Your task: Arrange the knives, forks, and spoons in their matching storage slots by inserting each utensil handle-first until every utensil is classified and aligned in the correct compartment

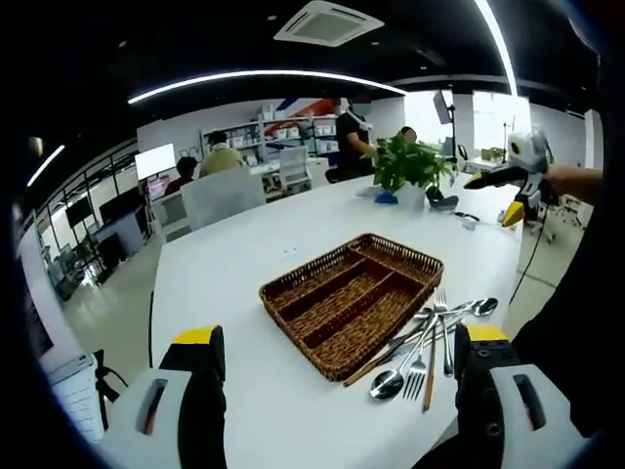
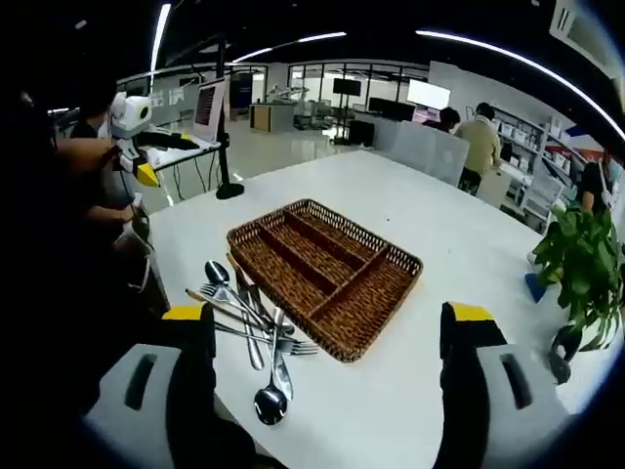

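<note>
While both grippers [image 1: 337,366] [image 2: 327,342] gape, utensils [image 1: 430,342] lie beside wicker tray [image 1: 293,288].

A wicker tray [image 2: 327,276] sits empty on the white table [image 2: 459,244]. Piled utensils [image 2: 252,337] lie beside it. The right tongs [image 2: 327,337] gape.

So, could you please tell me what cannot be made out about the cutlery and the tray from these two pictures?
- The utensil pile beside the wicker tray: in both views the pieces overlap, so the count and which are knives are unclear.
- Left gripper view: the right-hand tool finger covers the pile's edge.
- Right gripper view: the handles run toward the left-hand tool finger.
</note>
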### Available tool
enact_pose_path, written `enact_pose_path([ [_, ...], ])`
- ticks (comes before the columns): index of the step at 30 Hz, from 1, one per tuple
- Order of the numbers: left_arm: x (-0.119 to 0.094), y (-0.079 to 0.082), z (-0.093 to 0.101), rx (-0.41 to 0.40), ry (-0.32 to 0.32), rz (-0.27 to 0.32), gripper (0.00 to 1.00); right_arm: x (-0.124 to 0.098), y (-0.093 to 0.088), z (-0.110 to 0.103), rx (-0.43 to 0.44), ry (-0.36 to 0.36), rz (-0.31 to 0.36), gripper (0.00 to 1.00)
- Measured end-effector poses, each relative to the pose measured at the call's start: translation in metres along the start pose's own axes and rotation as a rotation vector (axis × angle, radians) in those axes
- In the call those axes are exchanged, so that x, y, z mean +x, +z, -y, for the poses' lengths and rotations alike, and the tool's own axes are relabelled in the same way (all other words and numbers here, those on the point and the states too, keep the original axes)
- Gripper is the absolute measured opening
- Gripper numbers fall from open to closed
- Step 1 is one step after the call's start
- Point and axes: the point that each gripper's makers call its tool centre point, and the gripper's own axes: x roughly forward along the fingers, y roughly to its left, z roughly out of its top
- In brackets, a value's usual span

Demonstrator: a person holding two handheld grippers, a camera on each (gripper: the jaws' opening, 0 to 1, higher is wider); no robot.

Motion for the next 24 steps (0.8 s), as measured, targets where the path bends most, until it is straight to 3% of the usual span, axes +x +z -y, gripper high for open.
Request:
enact_pose_path([
  [2,0.001,-0.004,0.001,0.004,0.004,-0.013,1.0,0.003,0.023,-0.012,-0.016,0.055,0.098,1.0],
  [3,0.001,-0.003,0.002,0.009,0.004,-0.011,1.0,0.005,0.029,-0.014,-0.01,0.069,0.116,1.0],
  [10,0.001,-0.008,-0.006,-0.014,0.018,-0.009,1.0,0.022,0.042,-0.015,-0.033,0.096,0.098,1.0],
  [19,-0.009,-0.017,-0.023,-0.035,0.059,0.0,1.0,0.043,0.044,-0.012,-0.052,0.107,0.053,1.0],
  [24,-0.009,-0.017,-0.028,-0.008,0.032,-0.014,1.0,0.046,0.048,-0.012,-0.019,0.096,0.049,1.0],
])
